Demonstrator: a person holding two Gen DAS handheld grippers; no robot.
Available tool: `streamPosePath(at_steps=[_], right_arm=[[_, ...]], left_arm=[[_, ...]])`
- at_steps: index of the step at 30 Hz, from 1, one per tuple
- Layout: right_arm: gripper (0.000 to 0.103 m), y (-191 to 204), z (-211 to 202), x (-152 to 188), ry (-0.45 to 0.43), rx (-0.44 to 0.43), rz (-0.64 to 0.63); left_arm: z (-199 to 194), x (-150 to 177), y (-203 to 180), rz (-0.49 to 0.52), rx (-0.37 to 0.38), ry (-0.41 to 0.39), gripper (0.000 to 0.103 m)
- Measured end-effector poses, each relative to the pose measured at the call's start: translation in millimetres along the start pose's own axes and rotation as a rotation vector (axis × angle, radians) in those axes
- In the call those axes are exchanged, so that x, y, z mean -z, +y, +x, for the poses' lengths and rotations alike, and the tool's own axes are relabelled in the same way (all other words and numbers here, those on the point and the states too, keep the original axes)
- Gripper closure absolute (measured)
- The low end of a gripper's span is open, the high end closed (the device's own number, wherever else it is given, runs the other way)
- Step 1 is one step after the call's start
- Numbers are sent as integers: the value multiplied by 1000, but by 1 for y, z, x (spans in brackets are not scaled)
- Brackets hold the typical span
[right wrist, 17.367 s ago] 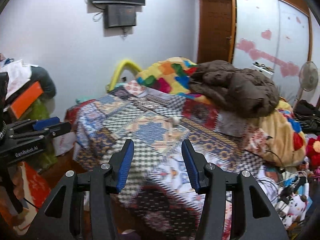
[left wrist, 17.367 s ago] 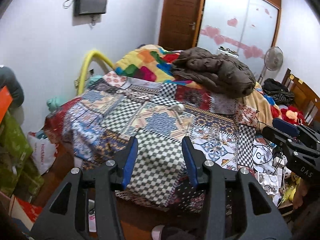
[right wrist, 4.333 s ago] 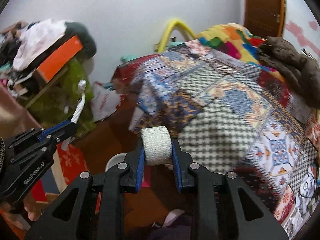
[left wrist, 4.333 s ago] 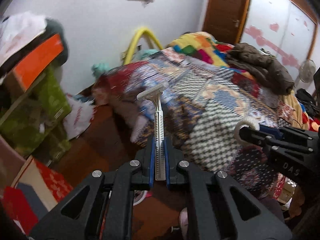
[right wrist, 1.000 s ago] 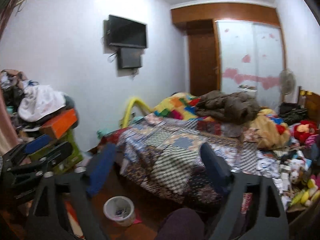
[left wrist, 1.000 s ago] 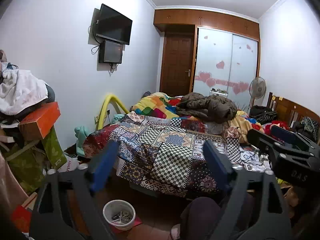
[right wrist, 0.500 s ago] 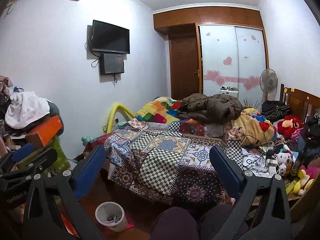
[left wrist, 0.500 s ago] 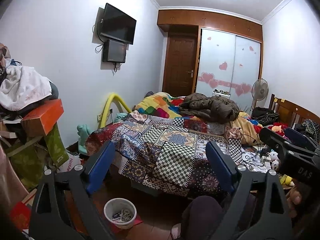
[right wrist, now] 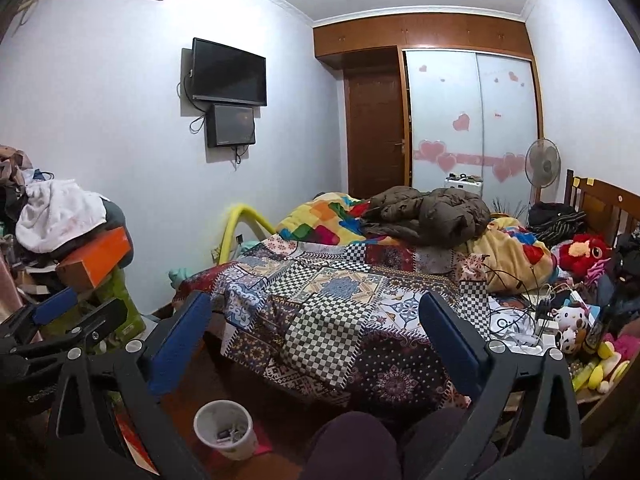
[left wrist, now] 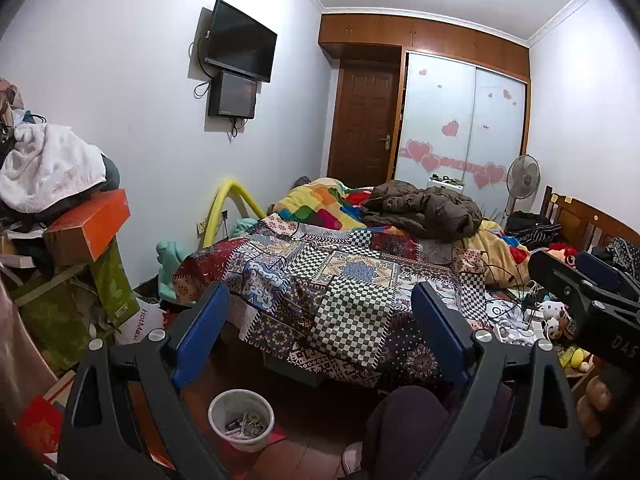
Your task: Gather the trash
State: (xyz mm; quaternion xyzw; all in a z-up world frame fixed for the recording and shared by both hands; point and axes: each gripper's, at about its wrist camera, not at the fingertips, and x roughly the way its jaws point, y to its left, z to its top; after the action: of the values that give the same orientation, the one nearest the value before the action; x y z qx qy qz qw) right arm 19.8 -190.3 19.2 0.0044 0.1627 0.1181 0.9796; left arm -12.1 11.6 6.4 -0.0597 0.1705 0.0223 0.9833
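- Left claw (left wrist: pixel 320 332) gapes wide, nothing between its blue pads, raised before the bed (left wrist: pixel 348 280).
- Right claw (right wrist: pixel 316 340) likewise spread and empty.
- White bin (left wrist: pixel 241 420) holding trash (left wrist: pixel 244 426) stands on the floor beside the bed's foot.

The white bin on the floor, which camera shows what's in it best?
The left wrist view: the white bin sits nearer and its mouth faces the camera, showing small bits inside. In the right wrist view the bin looks smaller and its contents are harder to make out.
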Motion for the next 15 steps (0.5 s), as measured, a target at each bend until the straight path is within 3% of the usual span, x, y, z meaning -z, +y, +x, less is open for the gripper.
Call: streamPosePath(at_steps=[15], right_arm=[[0,6,0,2,11,-2,-11]], left_arm=[[-2,3,2,-3,-2,1,11]])
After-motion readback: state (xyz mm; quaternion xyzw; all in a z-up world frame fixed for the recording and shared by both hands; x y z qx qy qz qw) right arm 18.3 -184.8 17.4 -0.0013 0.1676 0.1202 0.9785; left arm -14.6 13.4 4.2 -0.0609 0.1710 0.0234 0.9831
